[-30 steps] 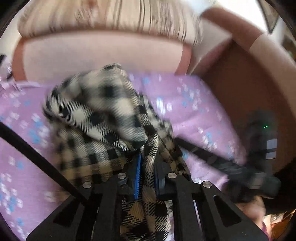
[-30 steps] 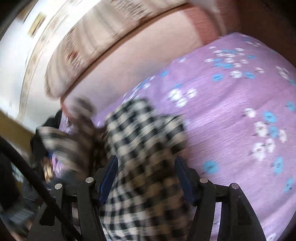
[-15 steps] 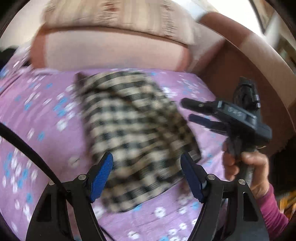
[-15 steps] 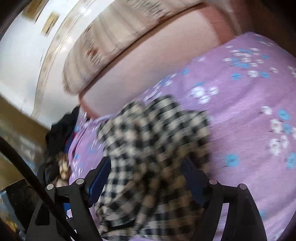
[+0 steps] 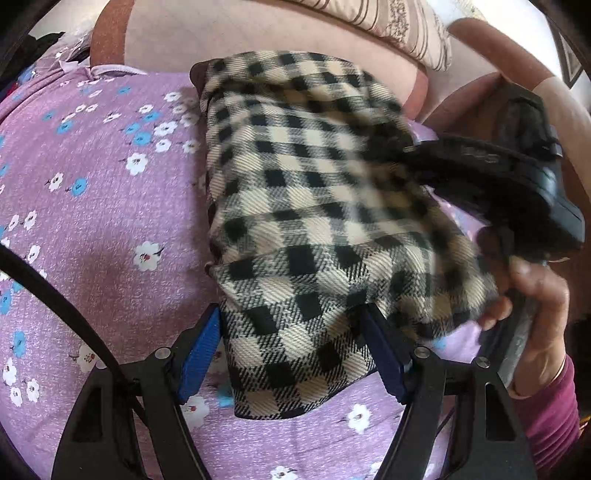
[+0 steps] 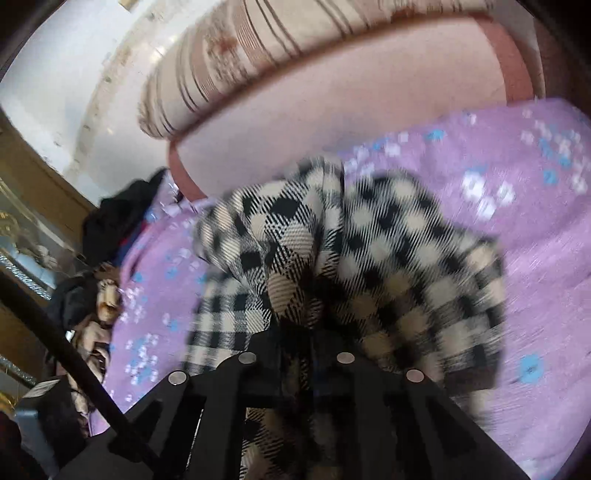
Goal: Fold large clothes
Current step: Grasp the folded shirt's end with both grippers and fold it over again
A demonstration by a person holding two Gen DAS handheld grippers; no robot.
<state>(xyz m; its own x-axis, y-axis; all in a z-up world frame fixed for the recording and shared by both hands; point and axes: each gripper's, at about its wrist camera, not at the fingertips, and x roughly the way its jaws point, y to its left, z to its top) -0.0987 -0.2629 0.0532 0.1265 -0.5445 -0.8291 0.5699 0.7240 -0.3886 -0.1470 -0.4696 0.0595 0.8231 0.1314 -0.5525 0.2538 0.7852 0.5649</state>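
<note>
The checked garment [image 5: 317, 221] is lying in a folded bundle on the purple flowered bedspread [image 5: 110, 206], with its long axis running from the near edge of the bed away toward the pink headboard [image 5: 258, 33]. The left gripper [image 5: 295, 354] is standing with its blue pads wide apart, straddling the near end of the bundle; the cloth is lying between the pads, and they do not appear to be pressing on it. The right gripper [image 6: 306, 332] is closing, and in its own view the dark jaws are drawn almost together with a bunched ridge of the checked cloth gathered between them, so it looks to be pinching the garment along its right-hand side. In the left wrist view that same tool is coming in from the right, blurred, with the hand [image 5: 532, 317] wrapped around its grip. The right gripper is therefore the one actually on the cloth, while the left only brackets the near end. For containers, none are in sight; a dark heap of other clothes [image 6: 110, 221] is sitting loose at the far left end of the bed, well apart from the checked garment.
</note>
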